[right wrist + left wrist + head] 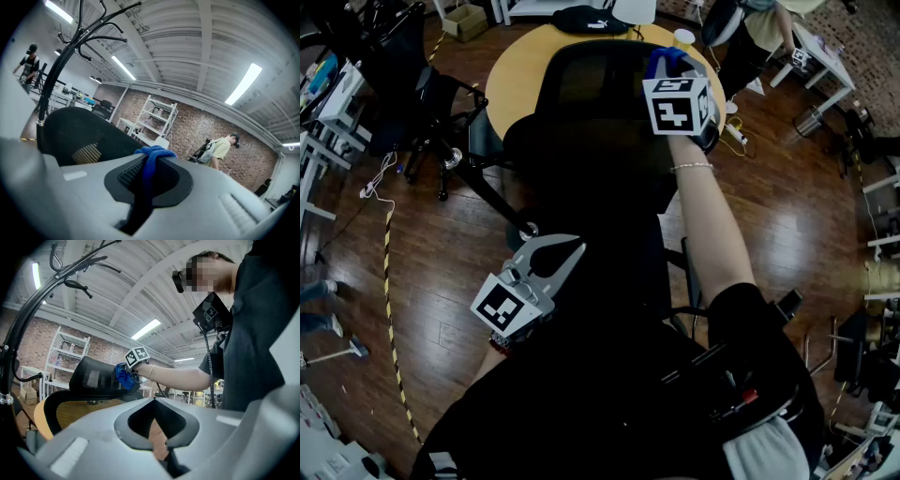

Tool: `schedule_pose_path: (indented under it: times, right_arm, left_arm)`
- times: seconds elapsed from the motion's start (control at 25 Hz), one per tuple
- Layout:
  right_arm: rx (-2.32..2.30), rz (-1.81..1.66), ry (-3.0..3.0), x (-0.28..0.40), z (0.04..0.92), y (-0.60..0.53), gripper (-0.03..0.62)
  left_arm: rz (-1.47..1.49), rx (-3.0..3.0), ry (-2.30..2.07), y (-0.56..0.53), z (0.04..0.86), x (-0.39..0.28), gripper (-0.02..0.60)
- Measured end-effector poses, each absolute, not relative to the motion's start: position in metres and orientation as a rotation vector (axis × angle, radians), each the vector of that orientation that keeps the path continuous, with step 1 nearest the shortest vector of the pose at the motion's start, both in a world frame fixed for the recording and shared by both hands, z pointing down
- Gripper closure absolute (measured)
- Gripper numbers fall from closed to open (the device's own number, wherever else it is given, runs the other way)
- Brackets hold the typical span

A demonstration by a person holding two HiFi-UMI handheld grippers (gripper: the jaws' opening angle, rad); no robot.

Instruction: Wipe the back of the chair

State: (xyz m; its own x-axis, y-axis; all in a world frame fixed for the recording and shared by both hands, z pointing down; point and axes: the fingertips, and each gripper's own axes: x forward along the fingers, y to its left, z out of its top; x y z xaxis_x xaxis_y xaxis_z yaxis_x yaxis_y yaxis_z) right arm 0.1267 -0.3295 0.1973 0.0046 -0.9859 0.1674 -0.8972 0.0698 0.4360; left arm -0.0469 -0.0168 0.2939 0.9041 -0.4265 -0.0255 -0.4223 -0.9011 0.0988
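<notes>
The right gripper [673, 82], upper right of the head view, is clamped on the blue cloth [665, 60]. The cloth appears to rest against the top right edge of the chair back [586, 89]. The chair back's long axis runs leftward from the cloth across upper centre, so the wipe likely travels that way. The left gripper [560, 256], lower left, has its jaws together on nothing and is well apart from the chair back. The surface is black mesh. A round table [511, 75] stands just behind it on a wood floor [441, 253].
</notes>
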Motion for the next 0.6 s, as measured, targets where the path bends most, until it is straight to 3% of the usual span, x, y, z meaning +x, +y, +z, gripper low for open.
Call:
schedule_pose_path:
  times: [0.16, 0.36, 0.6]
  right_arm:
    - [1.735, -0.110, -2.151, 0.070, 0.213, -0.344, 0.569]
    - [1.696, 0.002, -2.268, 0.049, 0.210, -0.348, 0.569]
    - [1.586, -0.306, -2.226, 0.005, 0.194, -0.346, 0.570]
  left_arm:
    - [-0.045, 2.955, -0.719, -0.018, 0.296, -0.053, 0.577]
    - [-0.045, 2.931, -0.742, -0.016, 0.297, -0.053, 0.577]
    - [-0.002, 2.959, -0.736, -0.018, 0.298, -0.050, 0.577]
